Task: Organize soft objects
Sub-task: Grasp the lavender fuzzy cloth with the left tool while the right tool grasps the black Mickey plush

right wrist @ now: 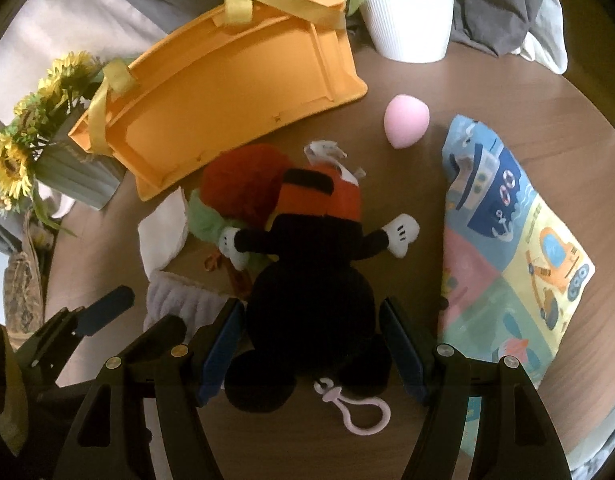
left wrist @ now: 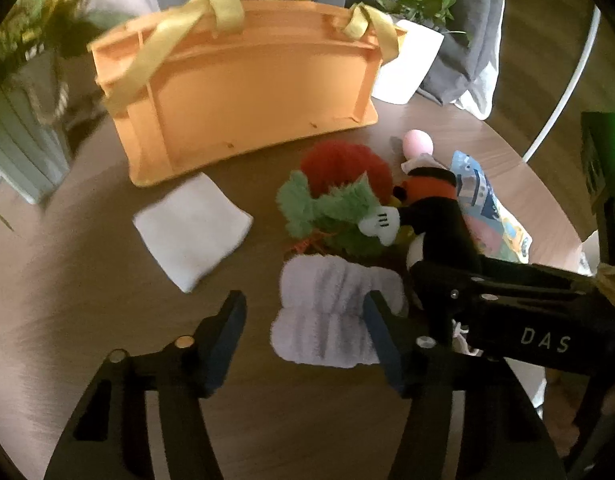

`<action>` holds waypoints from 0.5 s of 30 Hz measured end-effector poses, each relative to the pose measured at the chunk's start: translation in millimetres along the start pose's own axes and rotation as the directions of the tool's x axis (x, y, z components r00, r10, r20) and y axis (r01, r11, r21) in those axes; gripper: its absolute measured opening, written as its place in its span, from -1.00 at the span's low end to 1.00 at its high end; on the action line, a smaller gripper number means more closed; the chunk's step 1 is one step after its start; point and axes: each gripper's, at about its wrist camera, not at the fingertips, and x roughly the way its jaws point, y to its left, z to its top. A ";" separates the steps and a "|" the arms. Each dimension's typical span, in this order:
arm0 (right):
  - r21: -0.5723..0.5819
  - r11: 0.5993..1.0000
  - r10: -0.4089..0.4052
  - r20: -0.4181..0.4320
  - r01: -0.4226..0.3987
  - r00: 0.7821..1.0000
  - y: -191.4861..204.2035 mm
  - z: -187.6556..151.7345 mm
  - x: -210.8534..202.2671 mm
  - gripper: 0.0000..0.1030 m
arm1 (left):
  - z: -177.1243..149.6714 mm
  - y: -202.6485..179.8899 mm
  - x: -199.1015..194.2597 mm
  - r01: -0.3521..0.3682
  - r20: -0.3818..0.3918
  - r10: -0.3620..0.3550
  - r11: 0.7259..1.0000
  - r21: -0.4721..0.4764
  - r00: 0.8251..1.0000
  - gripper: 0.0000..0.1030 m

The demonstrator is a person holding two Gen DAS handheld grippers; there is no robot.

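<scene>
Nearest to me on the left was the fluffy lilac cloth (left wrist: 331,316), bunched up on the counter (left wrist: 87,280). My left hand-held gripper (left wrist: 303,336) was about half open around it, one pad already over its right edge, the other well clear, so nothing was gripped yet. Just past it lay a folded white cloth (left wrist: 191,228), and behind that the orange basket (left wrist: 243,80) with yellow handles, tipped on its side.

Moving right, the pile: a green and red plush (left wrist: 335,200) under the black mouse plush (right wrist: 311,280). My right hand-held gripper (right wrist: 311,336) sat fairly wide with the mouse's head between the pads, but I couldn't tell if they were touching it. The pink clip (right wrist: 359,408) trailed out beneath. Farther right sat a pink sponge egg (right wrist: 407,120) and the cartoon-print pouch (right wrist: 515,240).

My worry: both grippers were crowded together, so the left one could catch the mouse's leg or bump the right one. The mouse's arm was draped over the green plush, so lifting it might drag that along. And the basket still needed standing up, I reckoned.

Round wood-look counter, potted plant in a white pot (right wrist: 407,12), sunflowers (right wrist: 23,136), grey fabric behind.
</scene>
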 end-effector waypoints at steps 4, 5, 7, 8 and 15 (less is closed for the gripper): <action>0.013 1.000 0.004 -0.016 -0.004 1.000 -1.4 -0.6 3.8 0.37 | -4.2 2.6 7.8 0.046 -0.023 -0.047 0.998 -0.032 0.999 -0.27; 0.013 1.000 0.006 -0.022 -0.006 1.000 -1.0 -0.8 5.2 0.35 | -4.9 3.1 8.0 0.050 -0.023 -0.051 0.998 -0.038 0.998 -0.29; 0.014 1.000 0.004 -0.041 -0.004 0.999 -1.0 -1.4 7.9 0.30 | -4.9 4.2 6.1 0.058 -0.016 -0.059 0.997 -0.046 0.998 -0.39; 0.016 1.000 0.007 -0.042 -0.006 0.999 -0.6 -1.4 8.3 0.29 | -4.6 4.2 5.4 0.058 -0.014 -0.059 0.997 -0.047 0.998 -0.41; -0.008 1.000 -0.016 -0.031 0.016 0.999 2.0 -3.0 6.2 0.21 | -3.9 3.2 -7.1 0.038 0.008 -0.037 0.998 -0.045 0.999 -0.47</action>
